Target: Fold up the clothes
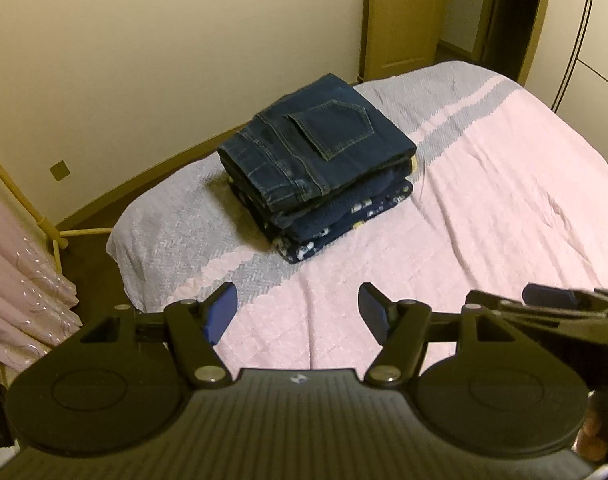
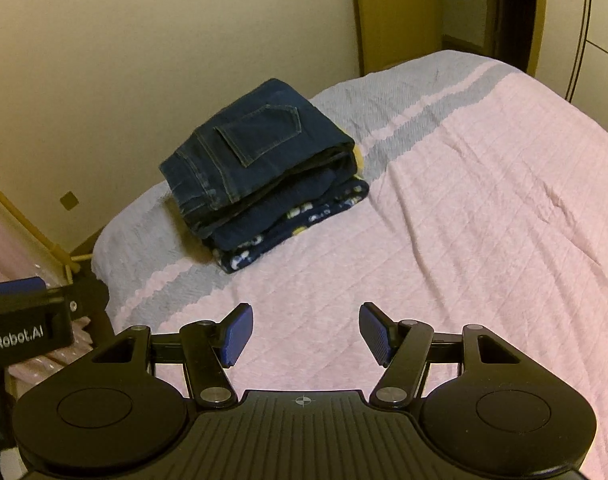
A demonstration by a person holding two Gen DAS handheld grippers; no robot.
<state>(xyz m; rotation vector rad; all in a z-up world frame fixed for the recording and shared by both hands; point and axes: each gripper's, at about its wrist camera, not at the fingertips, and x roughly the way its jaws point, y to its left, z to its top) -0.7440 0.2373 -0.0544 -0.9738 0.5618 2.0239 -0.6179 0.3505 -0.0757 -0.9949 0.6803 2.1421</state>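
While apart, folded clothes [image 1: 316, 160] beyond empty fingers [image 1: 223, 312]

Pink bedspread [image 1: 484, 220] w/ grey stripes on bed. Cream wall [image 1: 143, 60] behind, wood door [image 1: 400, 12] at back, pink curtain [image 1: 19, 280] left.

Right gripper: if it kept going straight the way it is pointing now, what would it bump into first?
Most likely the pink bedspread. The right gripper is open and empty, tilted down at bare cover just ahead of its fingers. The stack of folded clothes sits farther off and to the left, though depth is hard to judge here.
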